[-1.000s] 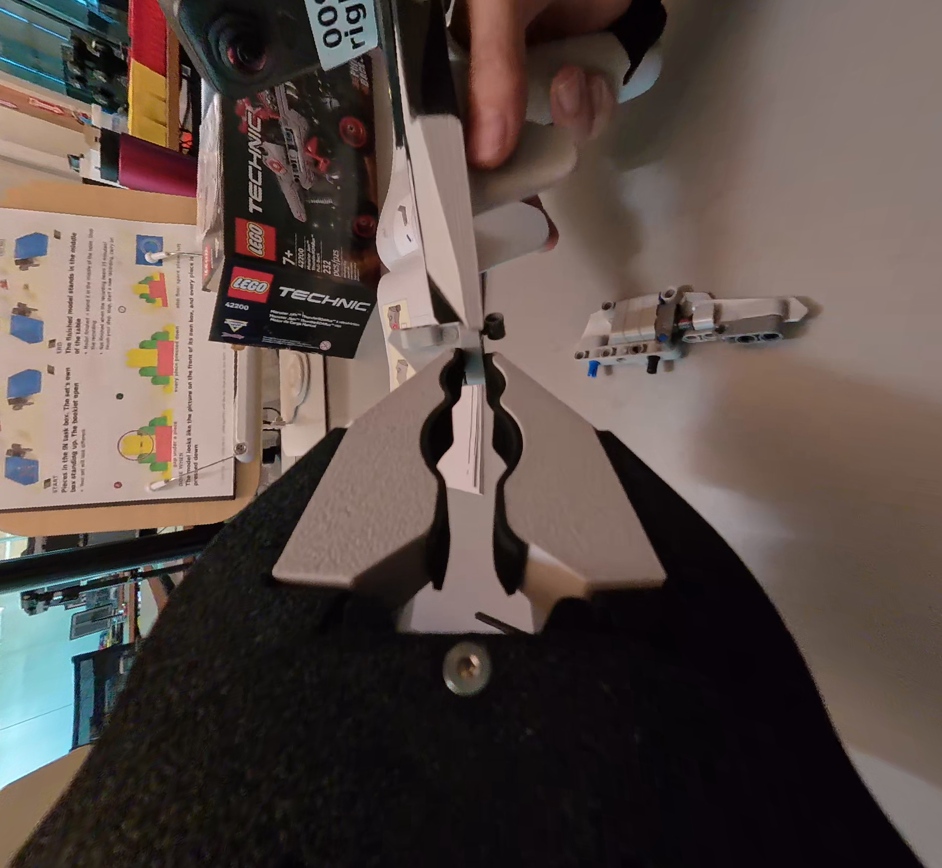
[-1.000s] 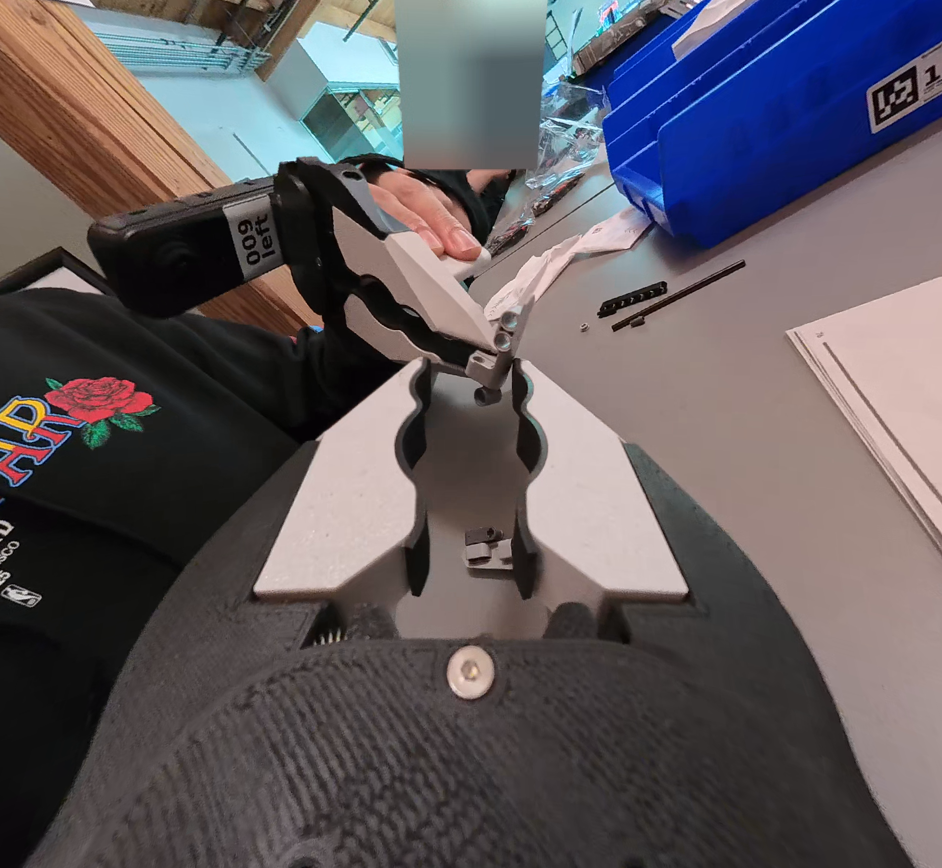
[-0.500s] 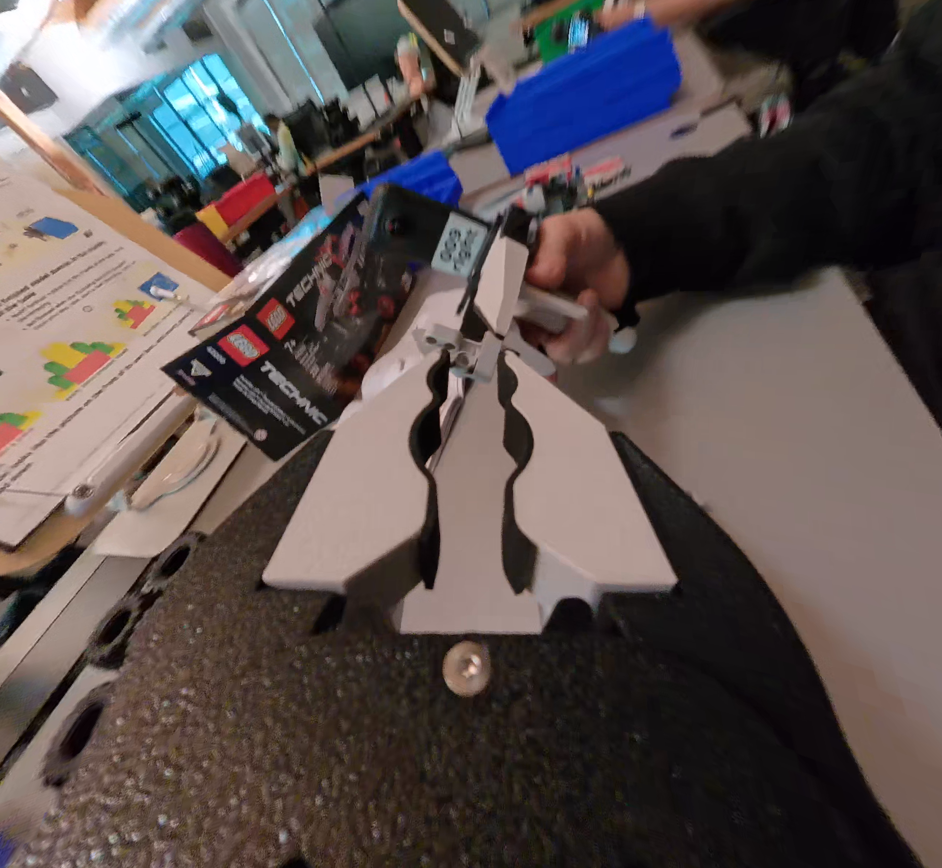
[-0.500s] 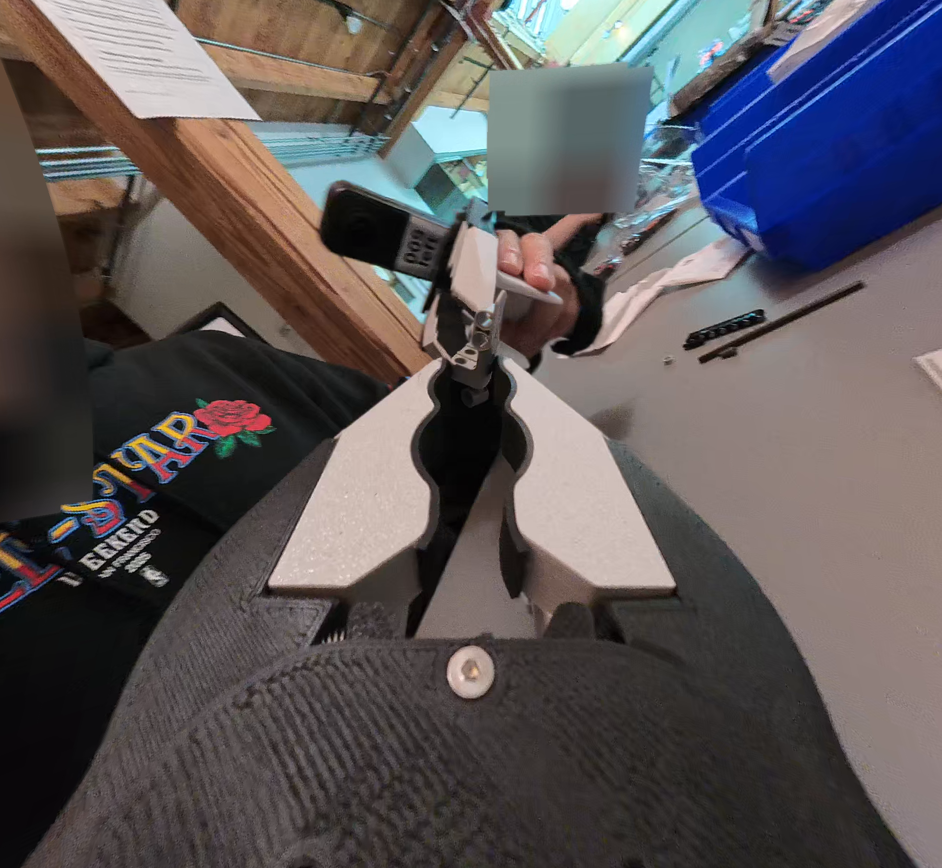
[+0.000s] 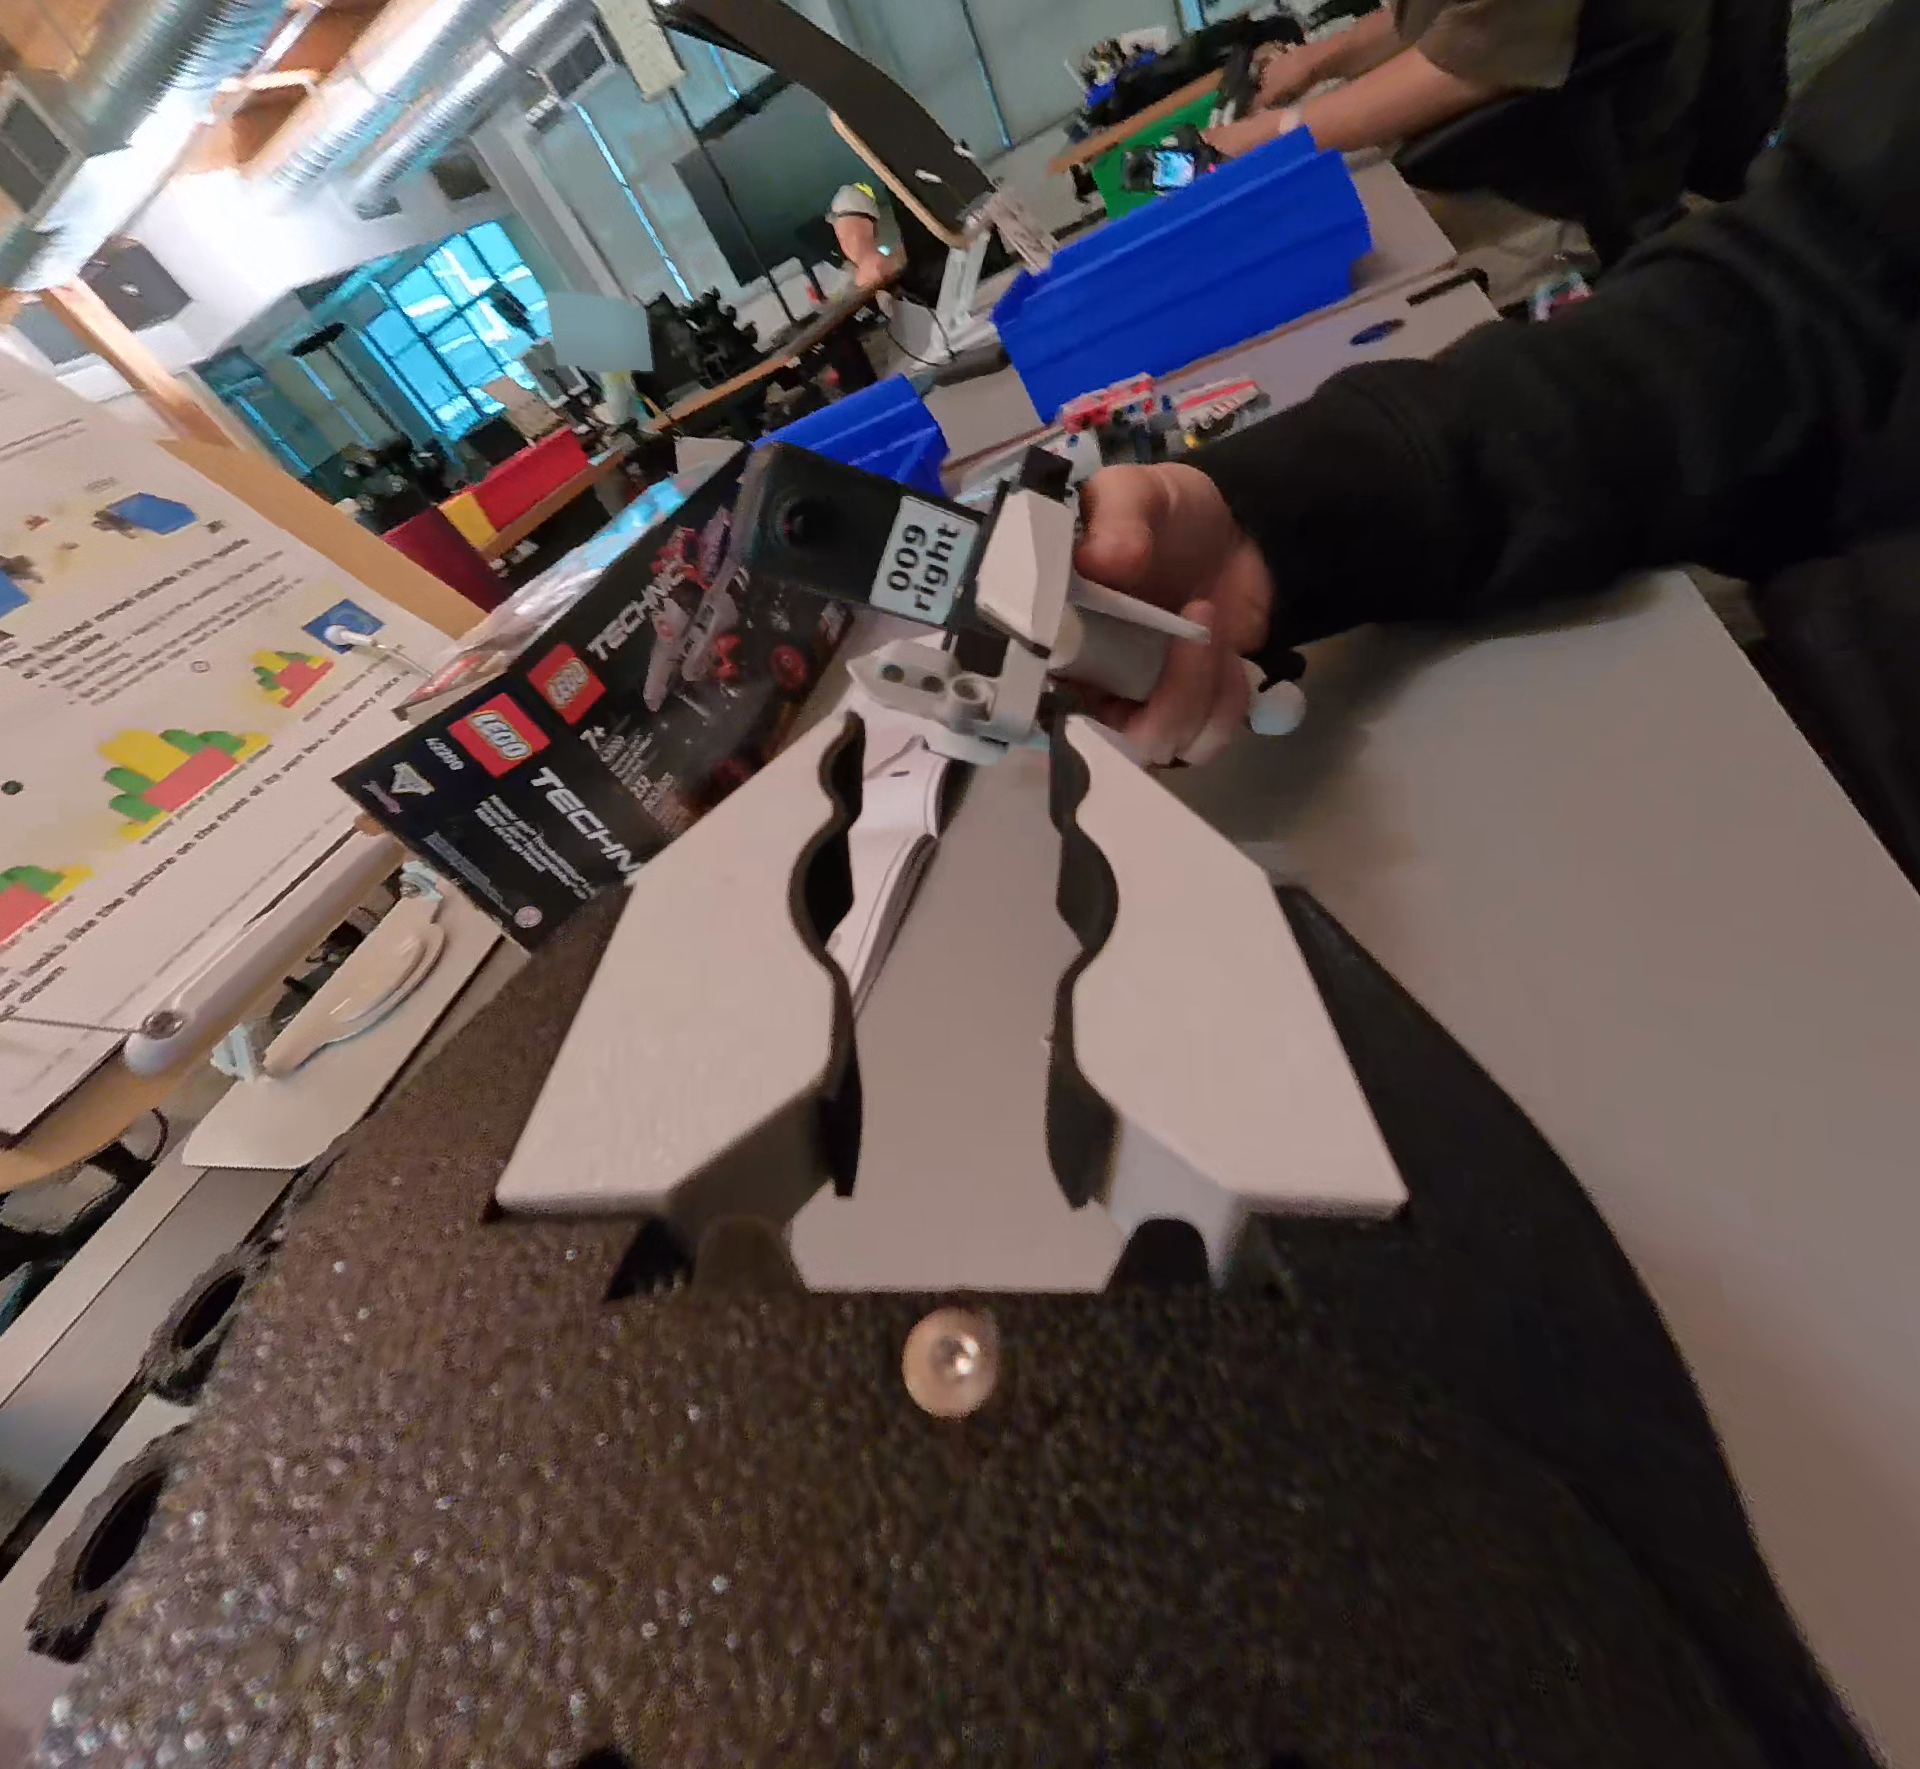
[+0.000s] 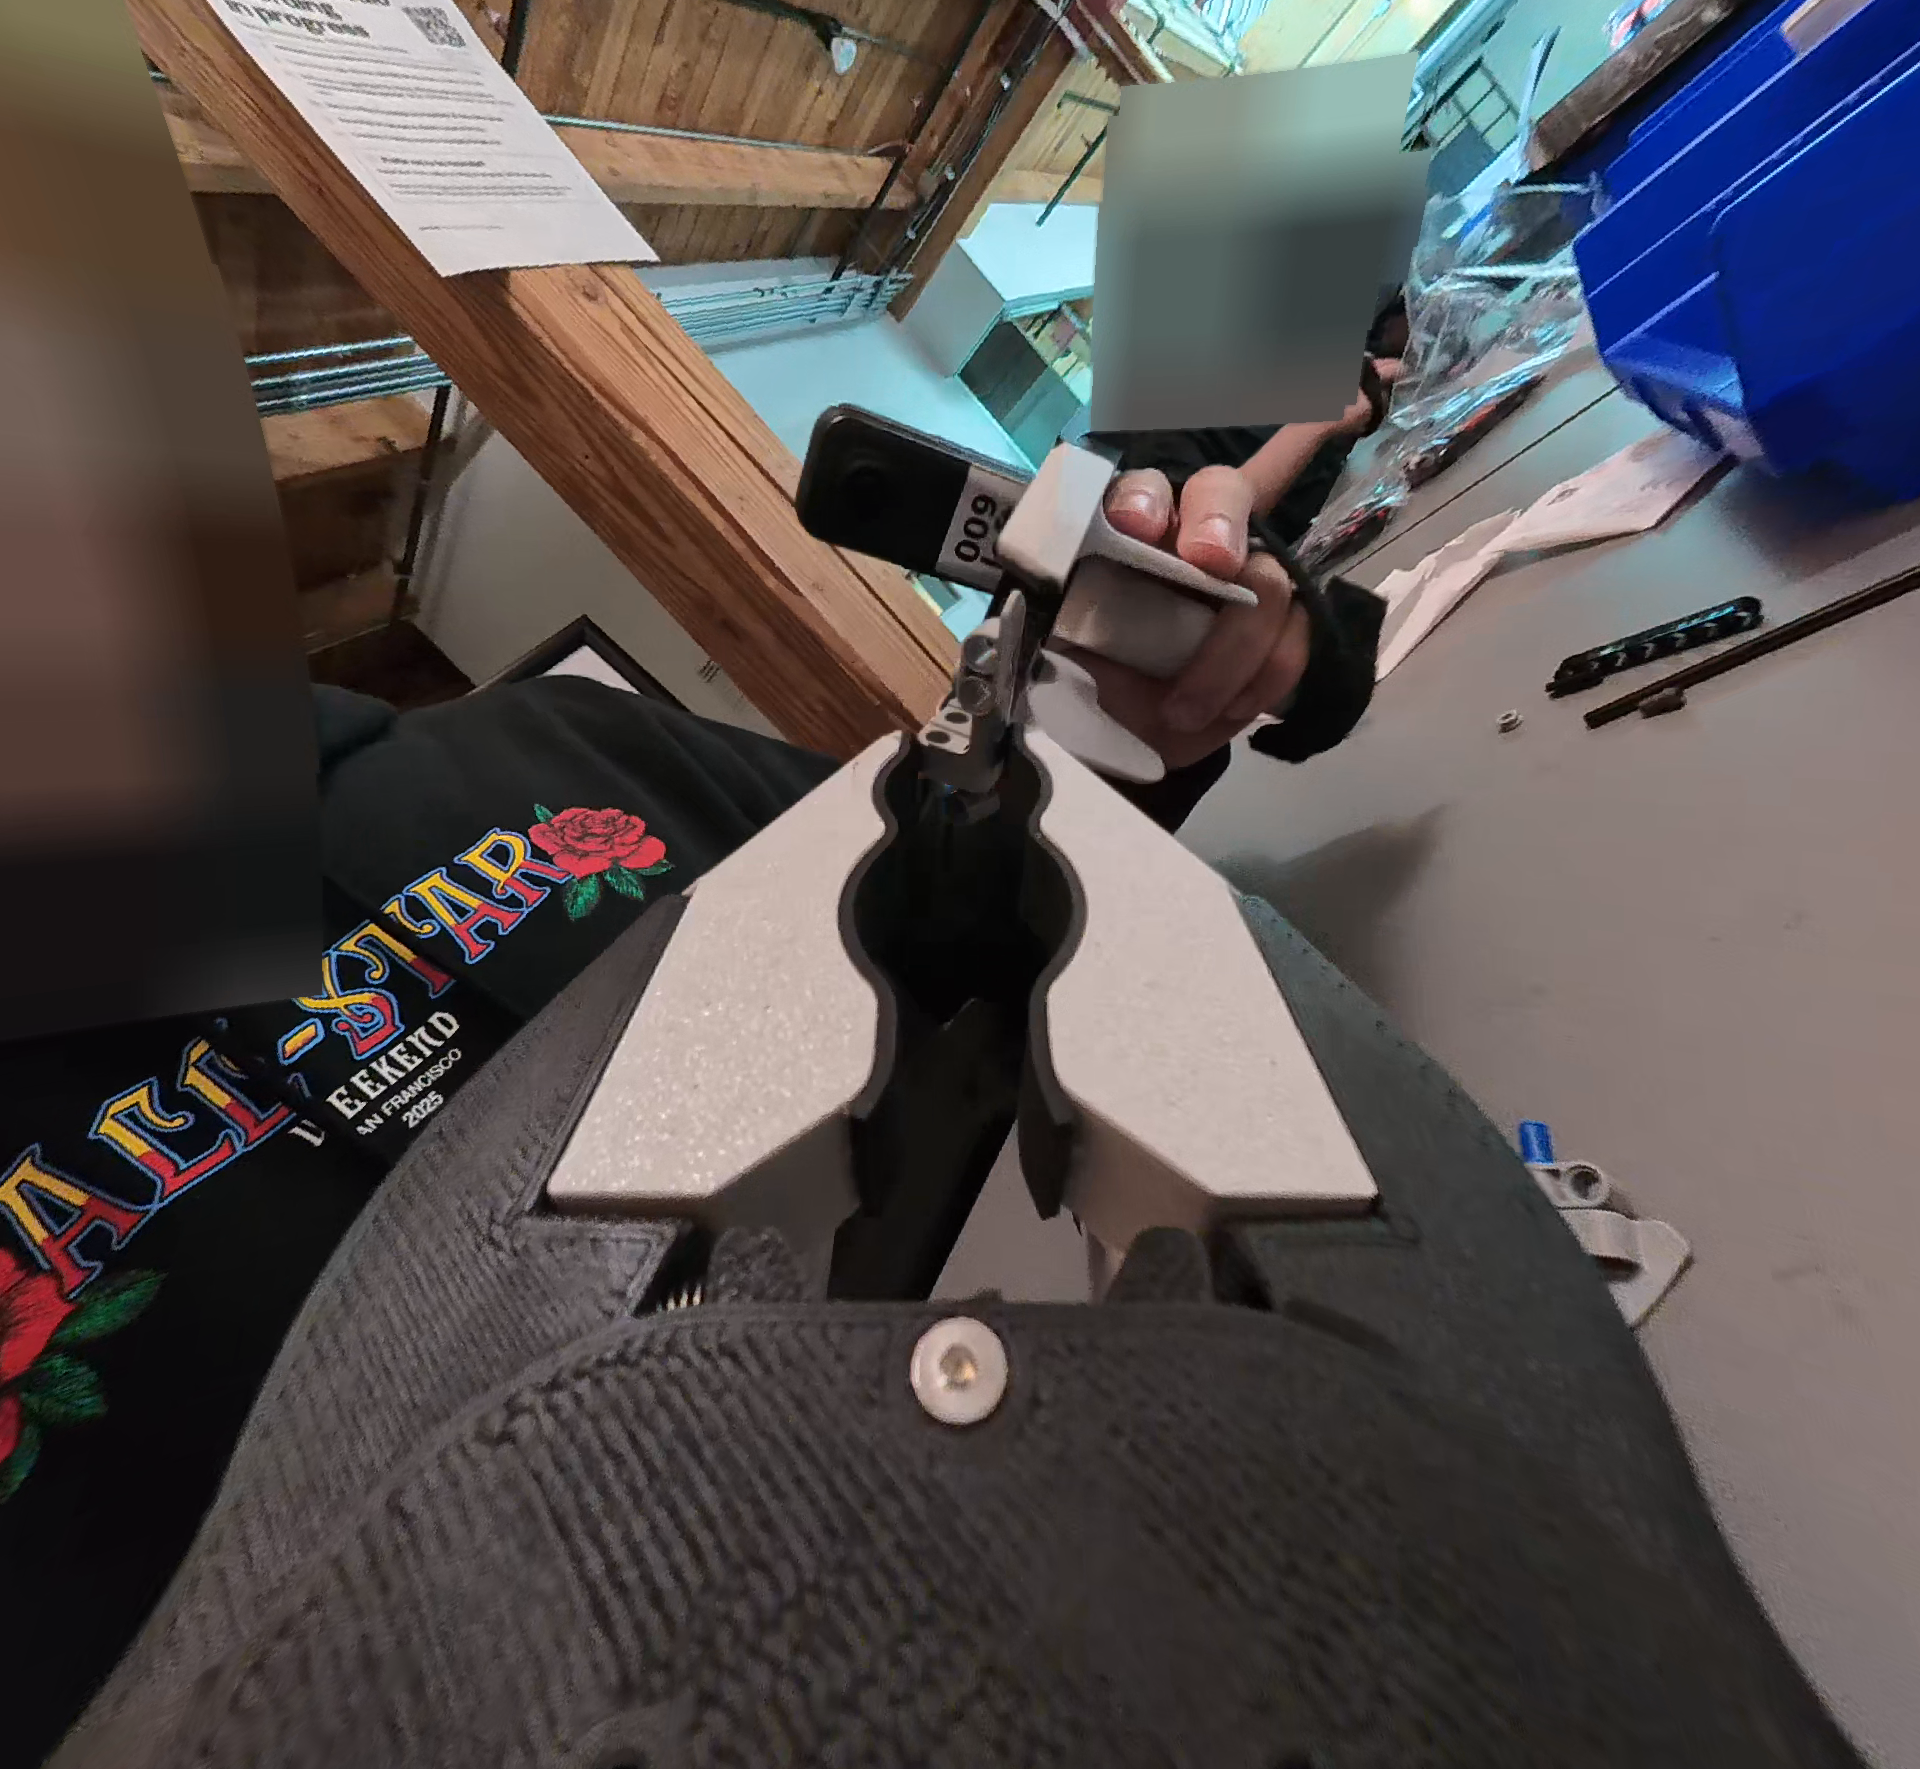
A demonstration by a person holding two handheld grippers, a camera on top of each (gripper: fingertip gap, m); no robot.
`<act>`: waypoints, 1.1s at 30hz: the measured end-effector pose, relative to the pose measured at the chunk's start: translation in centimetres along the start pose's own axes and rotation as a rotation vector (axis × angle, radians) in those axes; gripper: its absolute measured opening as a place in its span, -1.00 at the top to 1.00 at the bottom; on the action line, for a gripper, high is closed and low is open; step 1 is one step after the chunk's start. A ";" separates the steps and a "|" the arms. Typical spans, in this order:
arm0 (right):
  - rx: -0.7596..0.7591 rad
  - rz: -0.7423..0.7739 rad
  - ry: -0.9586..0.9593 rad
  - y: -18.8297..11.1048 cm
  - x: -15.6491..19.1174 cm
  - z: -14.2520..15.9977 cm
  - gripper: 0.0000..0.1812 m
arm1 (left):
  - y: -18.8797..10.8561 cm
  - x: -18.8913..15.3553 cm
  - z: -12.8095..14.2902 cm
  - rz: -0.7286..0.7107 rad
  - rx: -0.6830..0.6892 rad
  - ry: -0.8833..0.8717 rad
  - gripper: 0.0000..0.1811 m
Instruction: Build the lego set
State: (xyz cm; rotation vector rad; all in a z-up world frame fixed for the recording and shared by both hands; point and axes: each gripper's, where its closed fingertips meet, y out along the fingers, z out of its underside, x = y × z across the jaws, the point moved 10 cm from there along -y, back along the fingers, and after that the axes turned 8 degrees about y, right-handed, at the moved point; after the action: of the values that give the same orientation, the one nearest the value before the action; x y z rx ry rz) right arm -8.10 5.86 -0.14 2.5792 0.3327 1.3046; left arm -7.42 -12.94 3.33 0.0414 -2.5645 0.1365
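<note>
Lego piece (image 5: 951,696), a small light-grey angled part with round holes, is held up in the air above the tabletop (image 5: 1507,888), where the tips of both tools meet. The left gripper (image 5: 961,743) has its jaws standing partly apart, and the piece spans the gap at their tips. I cannot tell whether the pads are pressing on it. The right gripper (image 6: 961,758) has its jaws drawn to a narrow gap, with the lower end of the piece between the tips. Here too the dark pads hide whether there is contact. In the left wrist view that tool shows edge-on, one pale finger lying against the right end of the piece, with the person's right hand (image 5: 1174,618) on its handle. The left hand (image 6: 1216,639) grips the other handle.

A black Lego box (image 5: 582,763) stands tilted behind the piece, near the tabletop's far edge, beside an instruction sheet (image 5: 156,732) on a board. A partly built grey assembly (image 6: 1600,1210) with a blue pin lies flat on the tabletop, just beside the right tool's body. Farther off lie a black holed beam (image 6: 1652,649) and a thin black axle (image 6: 1766,644), close together, before a blue bin (image 6: 1766,265).
</note>
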 end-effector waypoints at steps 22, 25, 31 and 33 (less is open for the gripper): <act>0.032 -0.038 0.095 0.4 -0.3 0.4 0.83 | 0.0 -0.1 -0.1 0.041 -0.017 0.059 0.70; 0.051 -0.024 0.102 0.4 -0.4 0.5 0.83 | -0.1 -0.3 0.1 0.041 -0.019 0.064 0.70; 0.063 -0.003 0.119 0.4 -0.7 0.6 0.83 | 0.0 -0.3 0.1 0.064 0.034 0.069 0.72; 0.059 0.003 0.110 0.3 -0.7 0.5 0.84 | 0.0 -0.3 0.2 0.057 0.044 0.052 0.72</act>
State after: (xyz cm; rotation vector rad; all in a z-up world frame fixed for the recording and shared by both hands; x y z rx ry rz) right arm -8.06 5.29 -0.87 2.5617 0.3932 1.4630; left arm -7.30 -12.95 3.06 -0.0185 -2.5116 0.2128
